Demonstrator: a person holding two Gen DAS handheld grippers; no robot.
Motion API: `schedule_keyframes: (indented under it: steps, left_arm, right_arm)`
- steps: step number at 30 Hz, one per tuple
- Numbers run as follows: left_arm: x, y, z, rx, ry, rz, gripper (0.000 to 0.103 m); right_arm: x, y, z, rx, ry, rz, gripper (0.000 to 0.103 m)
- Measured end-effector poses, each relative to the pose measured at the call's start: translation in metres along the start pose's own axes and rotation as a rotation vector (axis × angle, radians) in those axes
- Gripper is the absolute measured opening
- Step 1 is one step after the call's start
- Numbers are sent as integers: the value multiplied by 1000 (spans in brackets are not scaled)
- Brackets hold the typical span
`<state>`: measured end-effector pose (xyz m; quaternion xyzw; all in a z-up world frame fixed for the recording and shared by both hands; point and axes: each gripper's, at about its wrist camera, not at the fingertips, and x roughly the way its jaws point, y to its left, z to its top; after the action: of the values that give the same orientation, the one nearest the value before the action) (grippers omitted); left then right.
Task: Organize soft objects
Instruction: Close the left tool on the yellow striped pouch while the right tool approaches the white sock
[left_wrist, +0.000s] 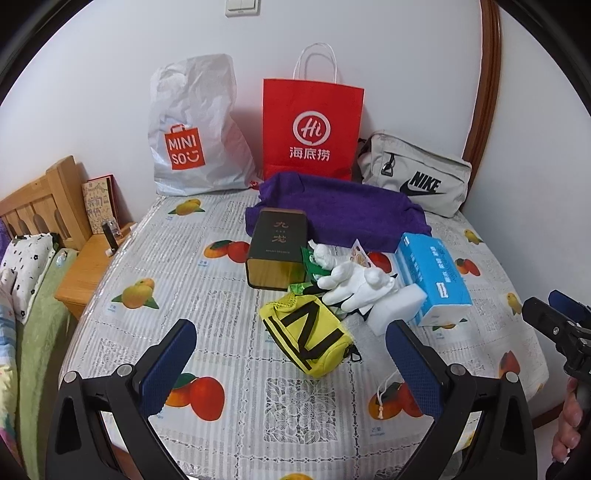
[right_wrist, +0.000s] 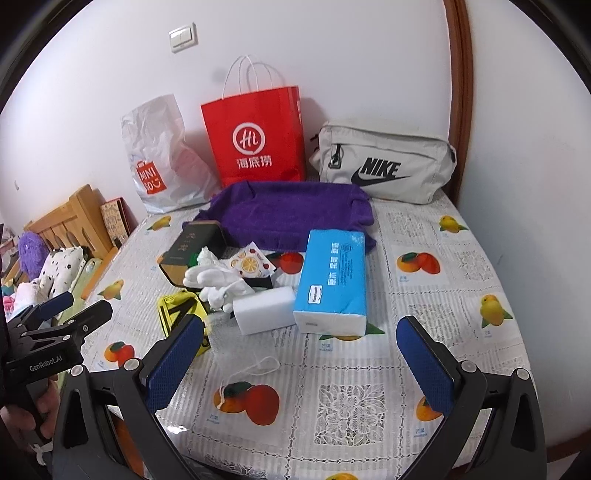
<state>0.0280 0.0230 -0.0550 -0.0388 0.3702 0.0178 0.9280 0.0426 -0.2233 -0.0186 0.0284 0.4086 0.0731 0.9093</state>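
A yellow pouch (left_wrist: 308, 338) with black stripes lies near the table's front, just ahead of my open, empty left gripper (left_wrist: 291, 354); it also shows in the right wrist view (right_wrist: 177, 314). White gloves (left_wrist: 354, 288) (right_wrist: 218, 284) lie beside a white sponge block (left_wrist: 397, 306) (right_wrist: 264, 310) and a blue tissue pack (left_wrist: 432, 277) (right_wrist: 334, 280). A purple towel (left_wrist: 340, 210) (right_wrist: 291, 210) lies behind them. My right gripper (right_wrist: 301, 358) is open and empty, short of the sponge and tissue pack.
A dark tin box (left_wrist: 275, 251) (right_wrist: 192, 251) lies left of the gloves. A white Miniso bag (left_wrist: 192, 129), a red paper bag (left_wrist: 310, 129) and a grey Nike pouch (left_wrist: 417, 173) stand along the wall. A wooden bedside stand (left_wrist: 88, 266) is at left.
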Motion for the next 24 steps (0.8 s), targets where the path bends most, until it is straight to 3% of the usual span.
schedule_keyframes:
  steps: [16,24]
  left_arm:
    - [88,-6,-26,45,149,-12,103]
    - [115,-9,-38,98,194,-39,103]
  right_arm:
    - [63,-10,-21,0,113,3,103]
    - [94,-16,-27,10,176,7,103]
